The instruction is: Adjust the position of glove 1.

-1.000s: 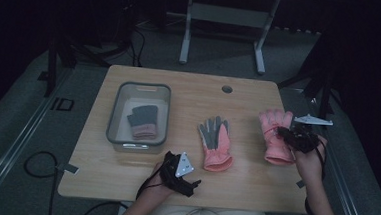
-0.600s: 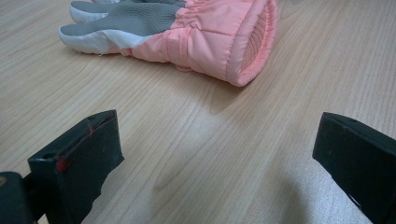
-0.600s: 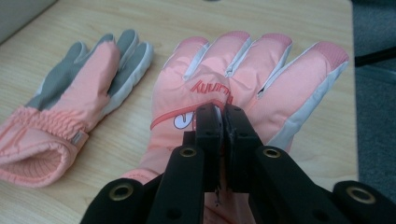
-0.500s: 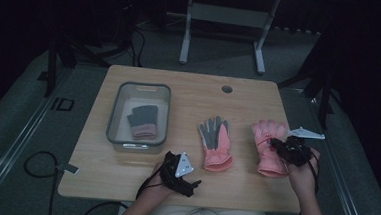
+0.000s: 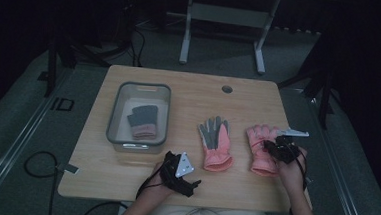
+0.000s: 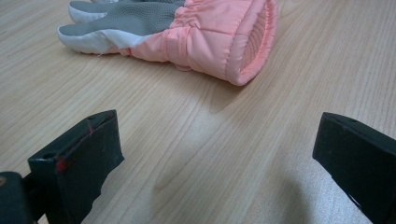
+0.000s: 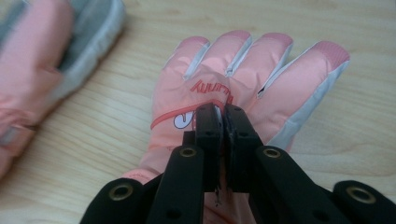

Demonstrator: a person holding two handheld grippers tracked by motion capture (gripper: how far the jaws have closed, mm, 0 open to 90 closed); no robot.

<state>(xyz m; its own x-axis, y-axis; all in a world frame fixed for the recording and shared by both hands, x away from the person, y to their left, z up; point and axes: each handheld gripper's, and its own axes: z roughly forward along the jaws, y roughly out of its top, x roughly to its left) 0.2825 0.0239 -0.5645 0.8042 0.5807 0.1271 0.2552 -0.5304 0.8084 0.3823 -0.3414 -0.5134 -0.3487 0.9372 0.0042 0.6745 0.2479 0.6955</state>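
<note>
Two pink gloves lie on the wooden table (image 5: 179, 87). The middle glove (image 5: 216, 144) lies grey palm up, and its cuff (image 6: 205, 32) faces my left gripper (image 6: 219, 158). That gripper (image 5: 193, 182) rests open near the front edge with bare table between its jaws. The right glove (image 5: 260, 151) lies back up with its fingers pointing away. My right gripper (image 5: 272, 147) is shut on the fabric at the back of this glove (image 7: 243, 70), its jaws (image 7: 223, 116) pressed together just below the printed logo. The middle glove (image 7: 42, 60) blurs at the left of the right gripper view.
A clear plastic bin (image 5: 113, 128) stands at the left of the table with a grey and pink glove (image 5: 142, 120) inside. A round cable hole (image 5: 226, 88) sits near the far edge. Cables trail on the floor to the left.
My right gripper has pulled the right pink glove leftward and toward the person, closer to the middle glove. The left gripper has stayed put.
</note>
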